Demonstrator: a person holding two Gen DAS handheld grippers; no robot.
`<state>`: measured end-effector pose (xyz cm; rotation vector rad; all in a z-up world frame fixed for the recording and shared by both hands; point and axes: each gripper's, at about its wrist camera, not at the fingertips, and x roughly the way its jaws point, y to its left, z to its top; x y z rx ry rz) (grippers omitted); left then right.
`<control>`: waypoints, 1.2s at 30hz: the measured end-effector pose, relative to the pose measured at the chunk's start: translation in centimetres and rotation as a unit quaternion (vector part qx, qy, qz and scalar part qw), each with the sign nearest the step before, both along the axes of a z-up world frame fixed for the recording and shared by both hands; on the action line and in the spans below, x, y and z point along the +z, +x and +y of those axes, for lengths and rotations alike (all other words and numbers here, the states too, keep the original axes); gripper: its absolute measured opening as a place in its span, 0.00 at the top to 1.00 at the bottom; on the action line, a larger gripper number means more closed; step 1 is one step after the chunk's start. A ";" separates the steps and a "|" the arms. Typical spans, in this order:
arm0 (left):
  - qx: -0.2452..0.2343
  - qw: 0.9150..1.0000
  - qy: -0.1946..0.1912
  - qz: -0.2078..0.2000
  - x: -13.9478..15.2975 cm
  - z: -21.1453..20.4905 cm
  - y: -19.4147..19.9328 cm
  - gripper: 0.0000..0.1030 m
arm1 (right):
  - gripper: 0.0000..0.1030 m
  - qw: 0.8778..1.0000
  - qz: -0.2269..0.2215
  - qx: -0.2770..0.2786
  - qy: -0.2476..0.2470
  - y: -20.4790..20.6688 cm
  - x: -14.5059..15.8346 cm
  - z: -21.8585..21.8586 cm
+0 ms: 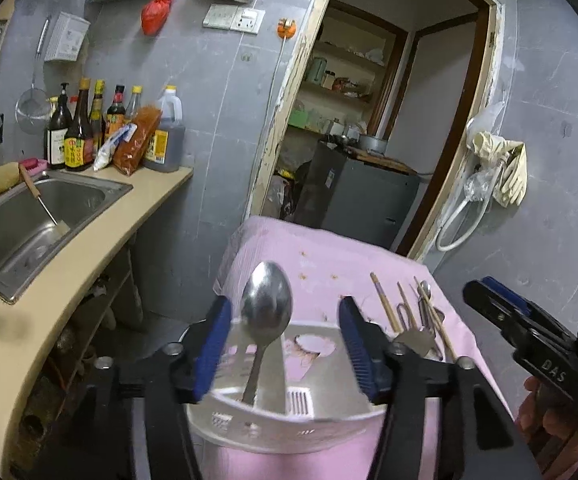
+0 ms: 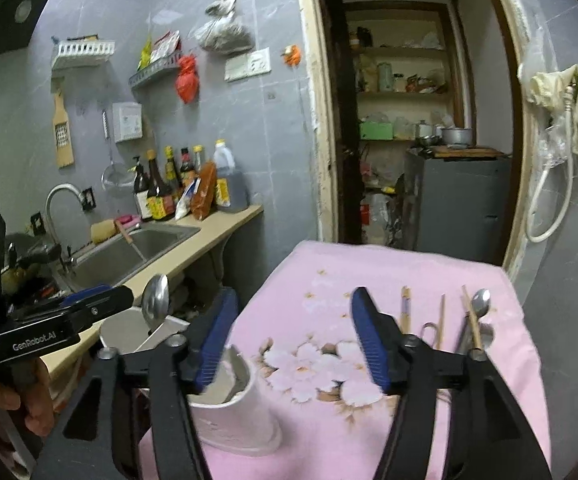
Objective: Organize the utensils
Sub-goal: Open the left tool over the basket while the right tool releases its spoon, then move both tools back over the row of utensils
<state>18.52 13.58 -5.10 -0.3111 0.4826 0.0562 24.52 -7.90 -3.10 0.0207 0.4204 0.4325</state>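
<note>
Spoon (image 1: 267, 304) stood in the white holder (image 1: 289, 420).
Lower frame: left gripper (image 1: 285, 344) and right gripper (image 2: 289, 340) both gaped empty; chopsticks (image 1: 385, 300) lay right.

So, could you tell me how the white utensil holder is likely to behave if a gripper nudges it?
The holder looks like thin, light plastic, so a nudge would probably slide it across the pink cloth. It stands tall on a narrow base, and the spoon leaning in it adds top weight, so a high push might tip it. Its smooth wall may slip between pads.
</note>
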 end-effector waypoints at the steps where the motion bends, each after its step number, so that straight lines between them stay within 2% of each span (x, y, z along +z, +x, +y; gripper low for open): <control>1: 0.004 1.000 0.001 -0.005 0.4 -0.3 0.0 0.32 | 0.21 1.000 -0.007 -0.003 0.000 0.0 0.4 -0.7; 2: 0.007 1.000 0.002 -0.012 0.7 -0.6 0.0 0.28 | 0.15 1.000 -0.013 -0.006 0.000 -0.1 0.7 -1.3; 4: 0.012 1.000 0.007 -0.023 1.3 -1.4 0.1 0.16 | 0.12 1.000 -0.023 -0.015 -0.002 -0.1 1.3 -2.5; 7: 0.018 0.999 0.018 -0.036 2.2 -3.0 0.8 0.08 | 0.03 0.999 -0.037 -0.035 -0.002 0.0 2.3 -4.6; 12: 0.025 0.997 0.033 -0.065 3.4 -6.4 1.8 0.01 | 0.01 0.995 -0.058 -0.075 -0.006 0.2 3.8 -8.5; 17: 0.012 0.995 0.050 -0.090 4.6 -10.4 3.2 0.01 | 0.01 0.990 -0.080 -0.112 -0.017 0.9 5.0 -12.2; 24: 0.006 0.992 0.052 -0.118 5.4 -15.4 5.8 0.01 | 0.01 0.985 -0.094 -0.144 -0.024 2.4 5.4 -16.9; 30: 0.007 0.992 0.051 -0.119 4.7 -19.0 8.6 0.01 | 0.01 0.983 -0.083 -0.161 -0.021 5.1 4.0 -20.6; 36: 0.022 0.993 0.049 -0.109 3.2 -21.4 11.6 0.01 | 0.01 0.982 -0.070 -0.173 -0.011 8.3 1.5 -23.3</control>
